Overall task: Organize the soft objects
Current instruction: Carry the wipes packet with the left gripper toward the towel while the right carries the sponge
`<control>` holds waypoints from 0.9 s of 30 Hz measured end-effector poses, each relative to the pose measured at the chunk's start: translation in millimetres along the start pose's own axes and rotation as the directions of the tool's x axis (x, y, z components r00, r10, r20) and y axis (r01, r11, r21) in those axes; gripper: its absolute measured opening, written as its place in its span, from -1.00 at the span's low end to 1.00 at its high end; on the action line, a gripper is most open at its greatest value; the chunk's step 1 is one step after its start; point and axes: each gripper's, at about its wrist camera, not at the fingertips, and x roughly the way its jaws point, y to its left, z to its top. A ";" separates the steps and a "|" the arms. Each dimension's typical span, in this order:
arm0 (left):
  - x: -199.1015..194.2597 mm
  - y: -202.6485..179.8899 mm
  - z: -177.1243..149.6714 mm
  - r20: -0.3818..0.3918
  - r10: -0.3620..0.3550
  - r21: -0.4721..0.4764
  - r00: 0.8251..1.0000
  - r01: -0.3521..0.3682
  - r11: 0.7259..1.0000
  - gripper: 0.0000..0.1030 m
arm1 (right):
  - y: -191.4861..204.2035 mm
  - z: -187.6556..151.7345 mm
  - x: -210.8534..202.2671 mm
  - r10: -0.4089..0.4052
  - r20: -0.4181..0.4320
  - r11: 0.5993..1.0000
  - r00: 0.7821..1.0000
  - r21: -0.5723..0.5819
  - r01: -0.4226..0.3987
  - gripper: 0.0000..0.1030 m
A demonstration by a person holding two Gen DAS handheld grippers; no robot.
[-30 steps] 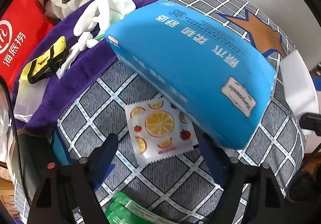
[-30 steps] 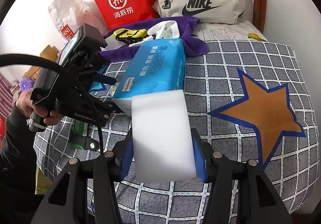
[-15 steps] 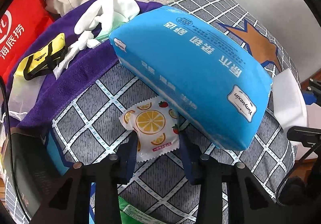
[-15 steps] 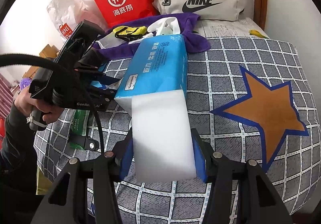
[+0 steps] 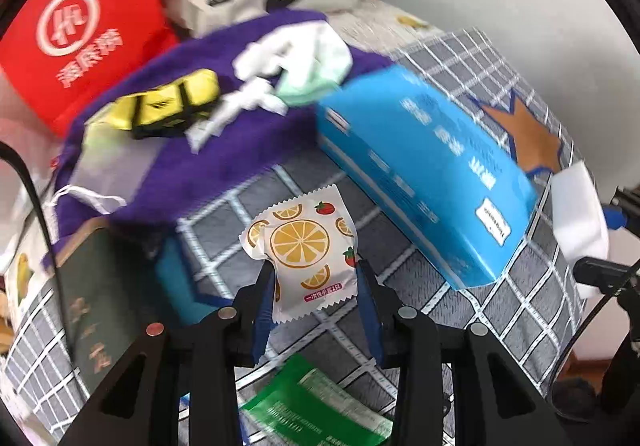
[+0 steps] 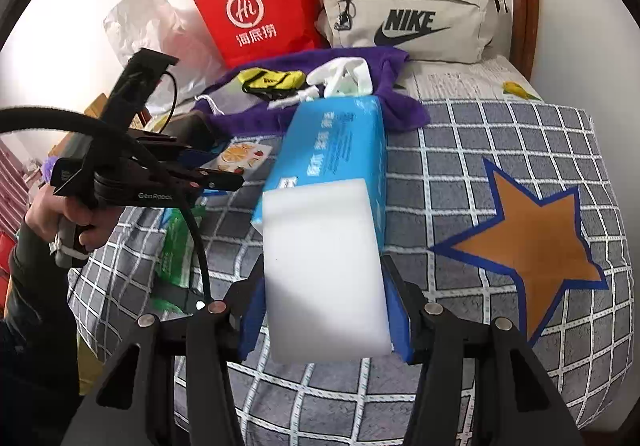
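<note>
Big blue plastic-wrapped tissue pack [image 6: 336, 142] lies on the grey checked bed [image 6: 500, 134], our landmark. Right tool [image 6: 326, 306] clamps a white foam block [image 6: 326, 266] against the pack's near end; squeezed foam could spring free. Left tool [image 5: 316, 292], beside the pack, pinches a small orange-print sachet [image 5: 304, 246] by its lower end, and slick film may slip out.
</note>
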 end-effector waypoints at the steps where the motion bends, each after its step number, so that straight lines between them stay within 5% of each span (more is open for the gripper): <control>1: -6.4 4.8 -0.4 0.013 0.006 -0.015 1.000 -0.006 1.000 -0.29 | 1.2 2.9 -0.6 0.003 0.004 1.000 1.000 -0.002 -0.003 0.00; 27: -82.0 100.0 6.9 0.199 0.111 -0.289 0.974 -0.050 0.956 -0.29 | 40.6 116.5 21.3 0.005 0.111 0.998 0.994 -0.063 0.002 0.00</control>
